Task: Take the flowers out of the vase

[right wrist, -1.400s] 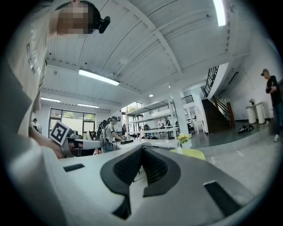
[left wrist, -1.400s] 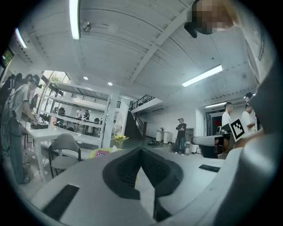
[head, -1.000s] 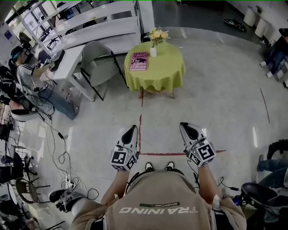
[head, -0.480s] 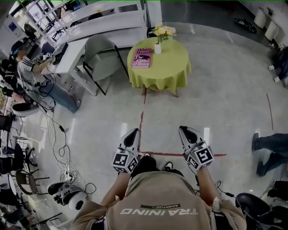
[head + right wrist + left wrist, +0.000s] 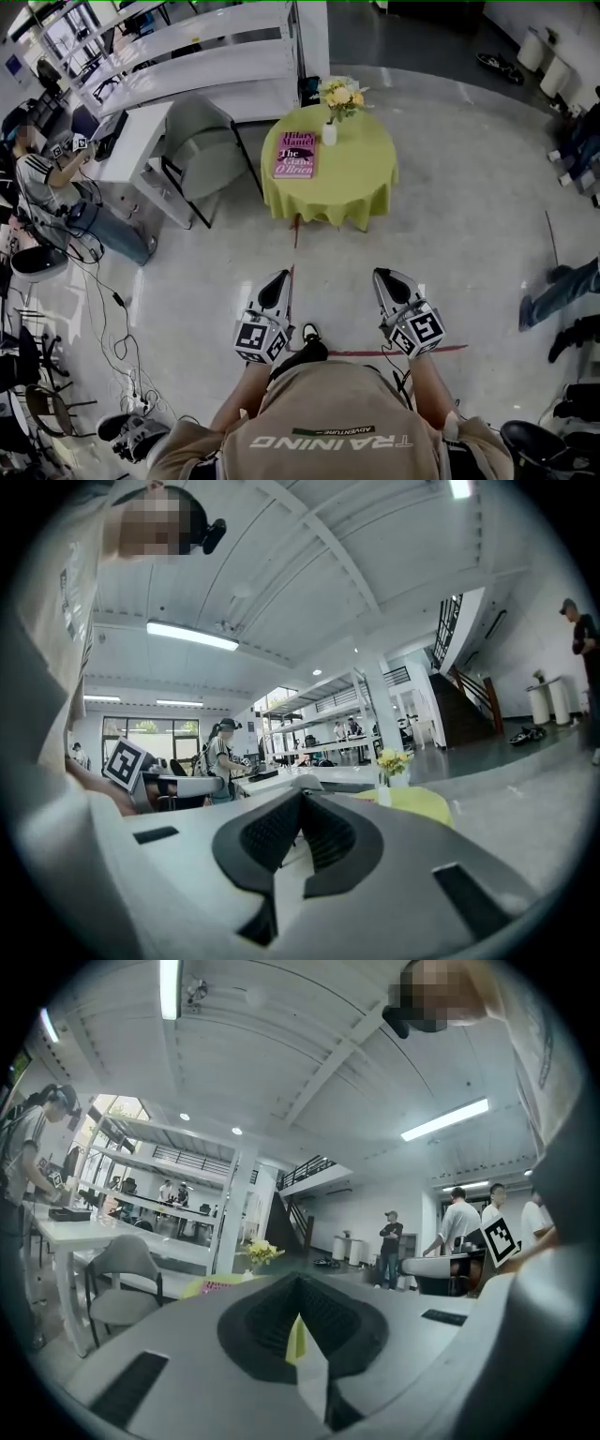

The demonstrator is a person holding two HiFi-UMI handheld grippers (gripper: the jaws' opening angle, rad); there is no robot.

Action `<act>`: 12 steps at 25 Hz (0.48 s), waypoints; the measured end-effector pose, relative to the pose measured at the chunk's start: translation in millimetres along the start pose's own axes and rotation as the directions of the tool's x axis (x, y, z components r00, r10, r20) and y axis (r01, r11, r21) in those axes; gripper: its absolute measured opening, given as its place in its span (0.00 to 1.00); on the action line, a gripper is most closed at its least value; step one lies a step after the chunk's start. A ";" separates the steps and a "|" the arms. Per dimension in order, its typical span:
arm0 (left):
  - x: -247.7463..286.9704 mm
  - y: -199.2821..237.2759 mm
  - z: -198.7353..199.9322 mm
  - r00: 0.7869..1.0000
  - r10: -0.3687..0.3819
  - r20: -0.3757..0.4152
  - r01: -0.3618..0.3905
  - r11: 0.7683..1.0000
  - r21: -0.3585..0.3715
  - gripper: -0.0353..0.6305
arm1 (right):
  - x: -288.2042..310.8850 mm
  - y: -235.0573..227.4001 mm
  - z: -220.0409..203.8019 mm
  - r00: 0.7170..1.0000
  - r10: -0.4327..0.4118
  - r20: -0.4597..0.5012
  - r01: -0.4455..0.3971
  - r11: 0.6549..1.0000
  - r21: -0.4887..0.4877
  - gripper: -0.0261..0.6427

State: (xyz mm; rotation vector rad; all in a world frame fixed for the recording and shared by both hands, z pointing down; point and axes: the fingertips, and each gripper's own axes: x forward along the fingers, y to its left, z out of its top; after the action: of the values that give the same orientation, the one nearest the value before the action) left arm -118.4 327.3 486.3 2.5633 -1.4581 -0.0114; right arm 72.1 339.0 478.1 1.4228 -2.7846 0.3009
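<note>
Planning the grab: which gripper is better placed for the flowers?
Right gripper, marginally. Both are shut, far from the table; the book lies on the left gripper's side of the vase.

Your forearms (image 5: 246,389) reach forward side by side, roughly parallel, each hand carrying a claw held level and pointing ahead. The left claw (image 5: 277,278) has its jaws pressed together with nothing between them. The right claw (image 5: 384,277) is the same, jaws together and empty (each marker cube (image 5: 419,330) faces up toward your head). The two claws stand well apart.
</note>
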 end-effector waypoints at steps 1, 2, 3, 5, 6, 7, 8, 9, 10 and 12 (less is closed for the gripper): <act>8.1 12.6 6.1 1.000 -0.011 0.003 0.011 1.000 0.000 0.07 | 14.6 -2.7 5.9 1.000 -0.009 0.004 0.009 1.000 0.004 0.04; 16.4 24.2 11.7 1.000 -0.025 0.005 0.025 1.000 0.003 0.07 | 28.7 -6.4 11.8 1.000 -0.020 0.010 0.020 1.000 0.005 0.04; 25.2 34.9 16.3 0.999 -0.040 0.006 0.040 0.999 0.009 0.07 | 42.1 -11.1 17.2 0.999 -0.034 0.018 0.034 0.999 0.007 0.04; 44.1 54.7 22.2 0.998 -0.068 0.003 0.068 0.997 0.024 0.07 | 66.7 -22.2 24.5 0.997 -0.065 0.034 0.065 0.998 0.014 0.04; 53.3 64.2 24.3 0.997 -0.077 -0.001 0.077 0.997 0.026 0.07 | 77.7 -27.5 26.5 0.996 -0.080 0.039 0.079 0.997 0.025 0.04; 61.6 72.9 26.1 0.997 -0.083 -0.004 0.083 0.996 0.023 0.07 | 87.4 -31.8 27.7 0.995 -0.090 0.040 0.089 0.995 0.038 0.04; 68.6 80.6 27.3 0.996 -0.085 -0.006 0.085 0.996 0.016 0.07 | 96.0 -35.5 28.3 0.995 -0.097 0.038 0.095 0.994 0.049 0.04; 75.4 87.6 28.0 0.996 -0.085 -0.007 0.085 0.996 0.008 0.07 | 104.3 -39.6 28.5 0.994 -0.102 0.033 0.100 0.994 0.052 0.04; 82.5 94.0 28.2 0.996 -0.085 -0.007 0.085 0.996 0.001 0.07 | 112.8 -44.7 28.5 0.994 -0.105 0.027 0.104 0.993 0.050 0.04; 98.0 105.3 28.2 0.996 -0.085 -0.009 0.085 0.996 -0.010 0.07 | 130.4 -56.3 28.8 0.994 -0.107 0.020 0.106 0.993 0.051 0.04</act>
State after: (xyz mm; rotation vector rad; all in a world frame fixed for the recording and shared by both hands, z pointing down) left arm -160.3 186.8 485.1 2.6122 -1.3418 -0.0179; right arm 42.9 197.3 470.7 1.5887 -2.7242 0.3582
